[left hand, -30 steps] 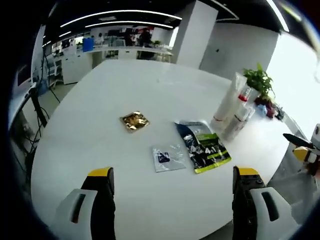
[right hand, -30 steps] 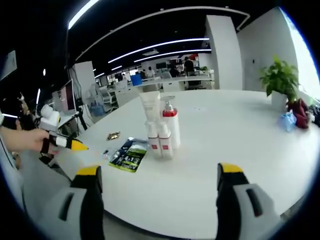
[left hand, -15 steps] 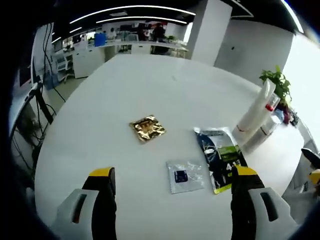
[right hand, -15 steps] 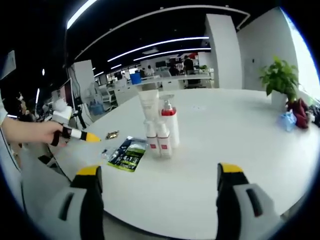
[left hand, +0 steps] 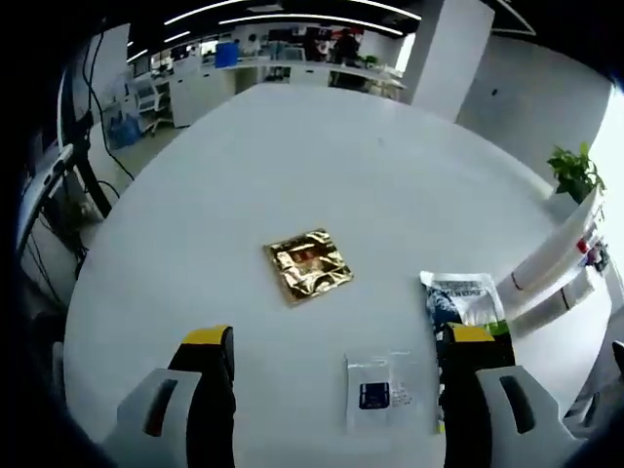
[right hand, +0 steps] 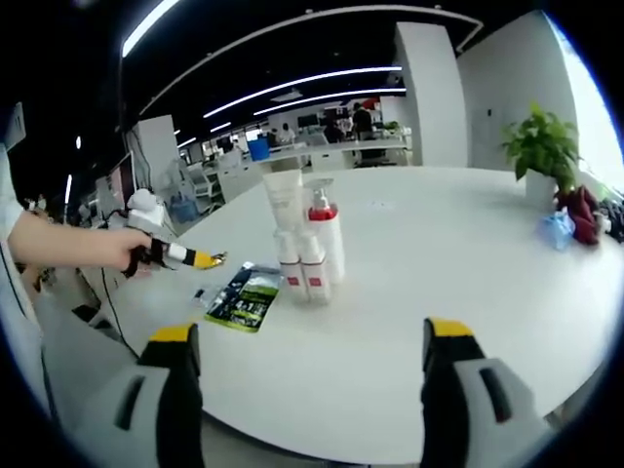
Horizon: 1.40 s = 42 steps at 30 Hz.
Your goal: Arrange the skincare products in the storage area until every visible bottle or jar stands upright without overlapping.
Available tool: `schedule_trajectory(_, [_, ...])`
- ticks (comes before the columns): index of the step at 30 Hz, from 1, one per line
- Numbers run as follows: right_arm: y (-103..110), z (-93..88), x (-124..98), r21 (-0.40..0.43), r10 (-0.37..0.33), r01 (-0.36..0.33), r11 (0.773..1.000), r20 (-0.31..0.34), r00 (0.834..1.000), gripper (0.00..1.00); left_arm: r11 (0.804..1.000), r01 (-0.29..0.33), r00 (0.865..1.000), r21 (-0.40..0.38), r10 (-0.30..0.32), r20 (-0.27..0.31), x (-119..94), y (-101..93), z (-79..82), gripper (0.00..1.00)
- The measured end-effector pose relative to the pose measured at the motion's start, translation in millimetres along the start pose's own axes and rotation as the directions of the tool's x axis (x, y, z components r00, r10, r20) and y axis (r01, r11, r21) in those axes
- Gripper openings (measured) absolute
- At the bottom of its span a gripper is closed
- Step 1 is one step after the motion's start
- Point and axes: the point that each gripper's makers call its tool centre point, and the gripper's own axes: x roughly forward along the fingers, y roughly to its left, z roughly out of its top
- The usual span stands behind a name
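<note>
In the left gripper view we look down on a big white table (left hand: 292, 146), its curved edge running down the left side, with office floor beyond. Our left gripper (left hand: 331, 346) hangs over the near part of the table with its jaws wide apart and nothing between them. Ahead, out in open table, lies a crumpled gold packet (left hand: 309, 264). A clear flat packet (left hand: 388, 392) lies between the jaws, just beside the right jaw, and a dark green pouch (left hand: 468, 300) lies flat next to it.

In the right gripper view our right gripper (right hand: 307, 351) waits with jaws wide apart, holding nothing, with bare table in front of it. The skincare bottles (right hand: 304, 244) stand upright in a tight cluster near the middle of the table: a tall white tube, a red-capped pump bottle, and two small white bottles touching in front. A potted plant (right hand: 542, 156) stands far right, well apart from them.
</note>
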Motion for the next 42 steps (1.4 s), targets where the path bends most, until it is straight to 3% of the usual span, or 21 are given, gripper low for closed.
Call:
schedule_trajectory(8, [-2,-1.6,1,-0.001,-0.011,0.011,1.0,-0.012,1.0,0.95,0.997,-0.077,0.997,0.013,0.077,-0.024,25,11.3,13.1,0.83])
schedule_trajectory(24, [-7,-1.9,0,0.015,-0.034,0.034,0.999,-0.012,0.999,0.95,0.984,-0.178,0.981,-0.013,0.176,-0.075,51,28.7,25.9,0.82])
schedule_trajectory(33, [-7,-2.8,0,0.018,-0.037,0.038,0.999,-0.017,0.999,0.94,0.975,-0.221,0.975,-0.028,0.219,-0.047,54,32.6,33.9,0.77])
schedule_trajectory(35, [-7,-2.9,1,0.016,-0.037,0.038,0.999,-0.017,0.999,0.94,0.977,-0.214,0.976,-0.019,0.213,-0.037,53,30.7,34.5,0.73])
schedule_trajectory(42, [-7,-3.0,1,0.018,-0.035,0.036,0.999,-0.018,0.999,0.94,0.982,-0.19,0.982,0.004,0.19,-0.018,46,27.0,33.3,0.41])
